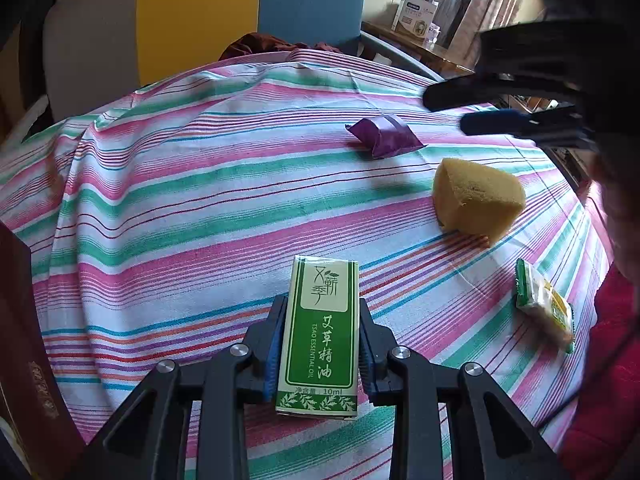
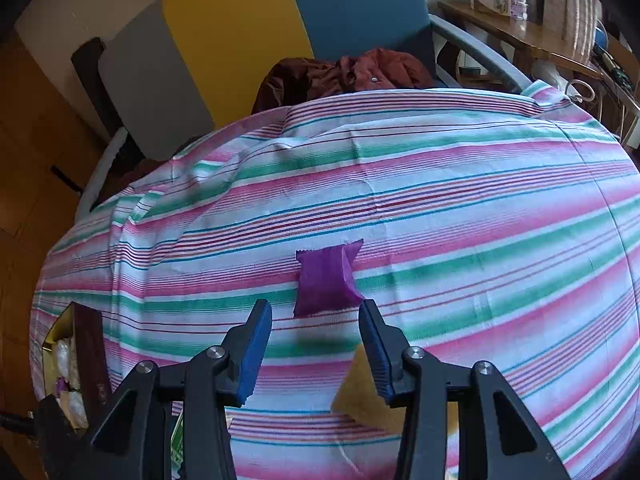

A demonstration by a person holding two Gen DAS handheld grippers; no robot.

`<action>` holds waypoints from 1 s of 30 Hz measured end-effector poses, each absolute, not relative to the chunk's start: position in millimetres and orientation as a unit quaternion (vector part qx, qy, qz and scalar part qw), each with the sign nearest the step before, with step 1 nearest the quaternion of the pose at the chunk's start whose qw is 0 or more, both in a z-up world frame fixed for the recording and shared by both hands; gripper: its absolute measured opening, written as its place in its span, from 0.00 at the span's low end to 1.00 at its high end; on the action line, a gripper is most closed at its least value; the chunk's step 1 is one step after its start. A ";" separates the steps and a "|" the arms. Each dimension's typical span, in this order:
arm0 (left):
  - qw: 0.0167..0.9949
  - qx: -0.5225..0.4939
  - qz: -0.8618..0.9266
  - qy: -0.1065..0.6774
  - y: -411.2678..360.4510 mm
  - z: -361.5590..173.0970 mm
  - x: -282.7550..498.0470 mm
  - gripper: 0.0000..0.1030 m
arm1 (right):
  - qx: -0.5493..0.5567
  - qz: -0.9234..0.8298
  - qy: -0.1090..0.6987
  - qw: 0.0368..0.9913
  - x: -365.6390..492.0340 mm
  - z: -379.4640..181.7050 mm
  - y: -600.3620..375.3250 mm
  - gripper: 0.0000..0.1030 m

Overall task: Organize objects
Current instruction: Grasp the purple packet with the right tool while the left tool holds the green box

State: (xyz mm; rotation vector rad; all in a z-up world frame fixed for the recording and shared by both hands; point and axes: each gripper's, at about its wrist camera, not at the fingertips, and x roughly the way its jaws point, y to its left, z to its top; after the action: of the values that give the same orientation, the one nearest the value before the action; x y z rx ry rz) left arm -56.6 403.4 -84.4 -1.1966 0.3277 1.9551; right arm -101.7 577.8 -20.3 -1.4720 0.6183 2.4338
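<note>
Currently, left wrist view: left gripper (image 1: 320,332) clamped on a green essential-oil box (image 1: 322,332) above the striped cloth (image 1: 180,208); sponge (image 1: 478,200), purple sachet (image 1: 386,136) and snack packet (image 1: 546,306) lie beyond. Right wrist view: right gripper (image 2: 316,316) stands apart, empty, the purple sachet (image 2: 328,280) just ahead.

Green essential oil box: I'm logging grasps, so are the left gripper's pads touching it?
Touching. The left wrist view shows the left gripper with both blue pads pressed against the sides of the green box.

l gripper (image 1: 320,332) clamped, r gripper (image 2: 316,332) agape
</note>
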 end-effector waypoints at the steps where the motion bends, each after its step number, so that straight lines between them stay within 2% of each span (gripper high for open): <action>1: 0.402 -0.474 0.773 0.127 403.6 -84.6 -56.8 0.31 | -0.512 0.826 0.204 0.118 -109.7 -25.8 577.8 0.44; 6: 0.404 -0.479 0.772 0.110 400.4 -84.9 -58.5 0.31 | -0.555 0.800 0.173 0.149 -139.4 -54.2 580.1 0.44; 11: 0.403 -0.479 0.773 0.103 399.0 -85.2 -58.6 0.32 | -0.571 0.787 0.186 0.143 -151.3 -76.9 583.9 0.44; 13: 0.403 -0.477 0.774 0.102 399.0 -85.1 -58.0 0.32 | -0.564 0.795 0.171 0.145 -149.7 -75.7 579.5 0.41; 21: 0.403 -0.483 0.772 0.088 390.8 -82.1 -56.7 0.30 | -0.560 0.810 0.148 0.088 -109.9 -62.5 544.3 0.40; 30: 0.382 -0.488 0.780 0.090 359.1 -72.0 -43.0 0.30 | -0.584 0.799 0.136 0.056 -63.8 -73.7 508.1 0.40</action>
State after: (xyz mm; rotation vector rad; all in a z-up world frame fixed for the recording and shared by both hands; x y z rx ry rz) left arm -43.0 359.1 -72.0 -1.2438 0.2308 1.9893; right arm -63.8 508.1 -73.7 -1.7716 0.4123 2.4234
